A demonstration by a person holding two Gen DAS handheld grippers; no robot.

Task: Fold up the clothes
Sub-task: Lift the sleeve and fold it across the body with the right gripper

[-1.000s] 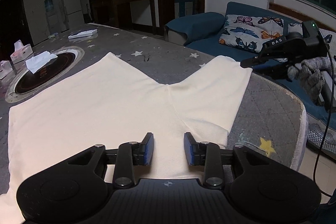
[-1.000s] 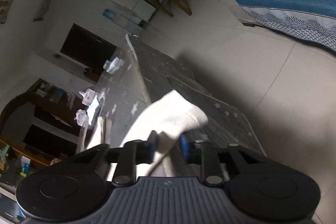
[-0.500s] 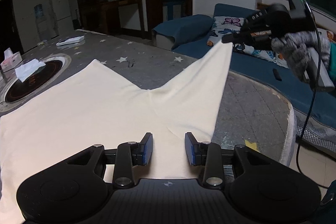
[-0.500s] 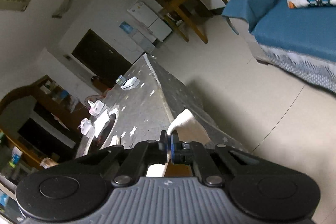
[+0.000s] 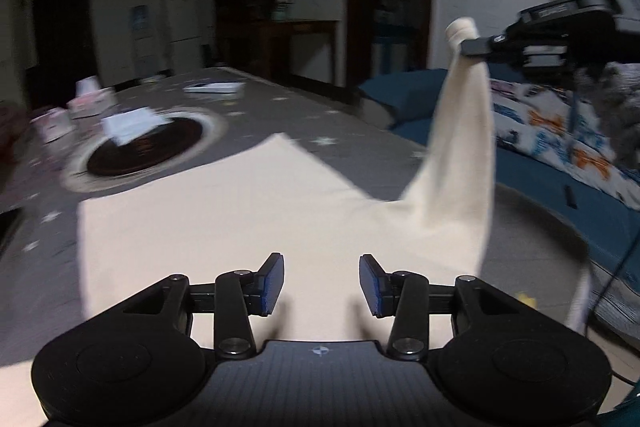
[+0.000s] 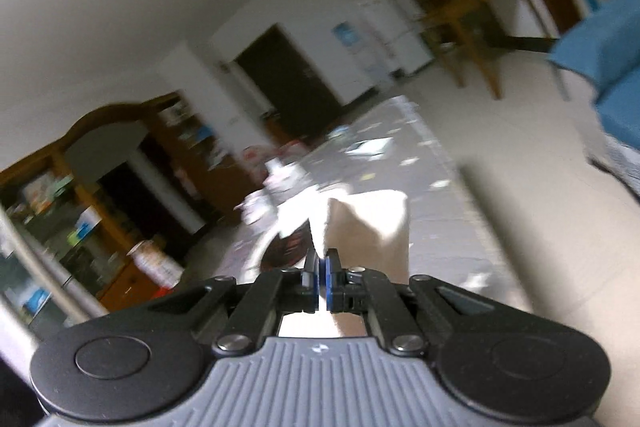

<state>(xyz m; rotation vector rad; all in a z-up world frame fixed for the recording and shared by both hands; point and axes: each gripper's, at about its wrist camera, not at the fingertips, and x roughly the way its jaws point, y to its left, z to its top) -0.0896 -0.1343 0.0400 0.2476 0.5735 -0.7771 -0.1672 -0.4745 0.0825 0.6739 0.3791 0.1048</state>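
1. Left wrist view: soft cream shorts [image 5: 224, 227] lie flat on the grey star-patterned bench [image 5: 280, 115]. The left tool [image 5: 322, 281] hovers over the near hem, its jaws opening with nothing pinched. The right tool [image 5: 474, 47] is clamped on one leg's tip, lifted into a limp, draping cone. A round dark hotplate [image 5: 148, 147], tissue boxes [image 5: 86, 103] and a blue sofa [image 5: 560, 187] surround.
2. Right wrist view: the right tool [image 6: 322, 285] is closed on creased cream cloth [image 6: 372, 227], which blocks part of the blurred bench [image 6: 432, 211].

The right gripper [image 6: 322, 281] is clamped tight and raised; the left gripper [image 5: 322, 283] is opening.
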